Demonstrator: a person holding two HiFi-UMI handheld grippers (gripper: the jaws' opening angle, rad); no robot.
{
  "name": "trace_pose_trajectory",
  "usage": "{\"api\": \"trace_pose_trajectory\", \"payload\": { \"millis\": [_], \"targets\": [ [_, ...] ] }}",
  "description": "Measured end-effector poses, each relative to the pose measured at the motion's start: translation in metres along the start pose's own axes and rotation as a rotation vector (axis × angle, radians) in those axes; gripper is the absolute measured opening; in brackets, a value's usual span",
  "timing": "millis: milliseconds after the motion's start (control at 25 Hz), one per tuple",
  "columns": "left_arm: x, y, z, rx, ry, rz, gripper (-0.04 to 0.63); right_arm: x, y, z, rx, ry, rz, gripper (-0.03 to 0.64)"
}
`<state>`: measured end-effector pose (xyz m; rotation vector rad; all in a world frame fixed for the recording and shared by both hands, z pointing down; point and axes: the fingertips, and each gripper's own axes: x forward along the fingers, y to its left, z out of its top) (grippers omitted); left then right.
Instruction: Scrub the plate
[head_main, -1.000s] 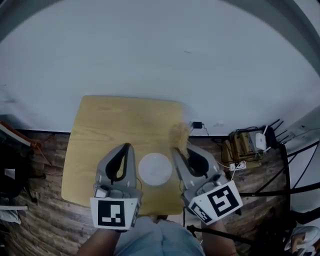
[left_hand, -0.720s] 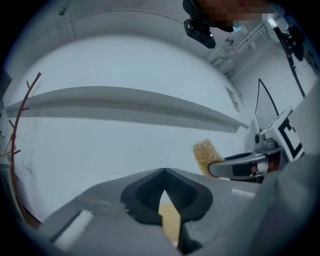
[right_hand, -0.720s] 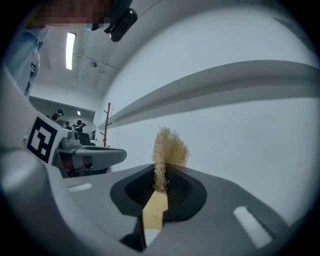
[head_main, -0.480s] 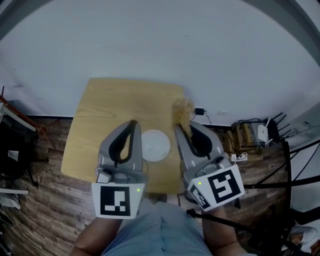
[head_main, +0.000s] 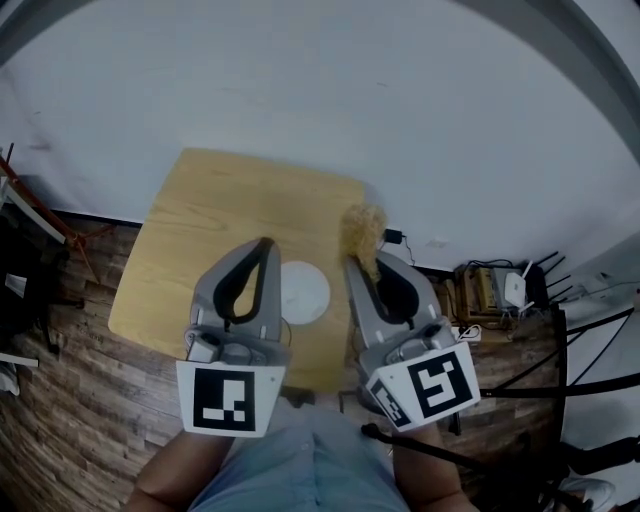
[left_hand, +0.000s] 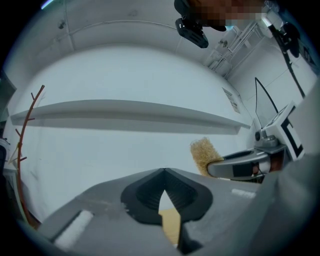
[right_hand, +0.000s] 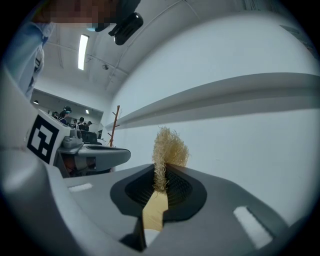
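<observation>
A small white plate (head_main: 300, 292) lies on the pale wooden table (head_main: 200, 220), near its front right part. My left gripper (head_main: 265, 243) hovers above the table just left of the plate, shut with nothing between its tips (left_hand: 164, 170). To the plate's right my right gripper (head_main: 352, 262) is shut on a straw-coloured fibrous scrubber (head_main: 362, 230), which sticks out past the tips (right_hand: 169, 150). Both grippers are held above the plate, not touching it. The left gripper view shows the scrubber (left_hand: 203, 152) against the white wall.
The table stands against a white wall on a wooden plank floor (head_main: 60, 400). Cables, a plug and a box of gear (head_main: 490, 290) lie on the floor to the right, with dark stand legs (head_main: 560, 350) beyond. A rack (head_main: 20, 200) stands at the left.
Both grippers have risen and look larger in the head view. The scrubber has stayed in the right gripper's grip. The plate has not shifted on the table.
</observation>
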<state>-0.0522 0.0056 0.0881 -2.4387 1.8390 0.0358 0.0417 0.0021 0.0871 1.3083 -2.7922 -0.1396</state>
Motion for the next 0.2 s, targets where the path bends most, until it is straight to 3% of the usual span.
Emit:
{"api": "trace_pose_trajectory", "payload": {
  "millis": [200],
  "targets": [
    [0.011,0.005,-0.001,-0.003,0.007,-0.003,0.021,0.011,-0.005,-0.001,-0.008,0.01,0.004,0.038]
  ]
}}
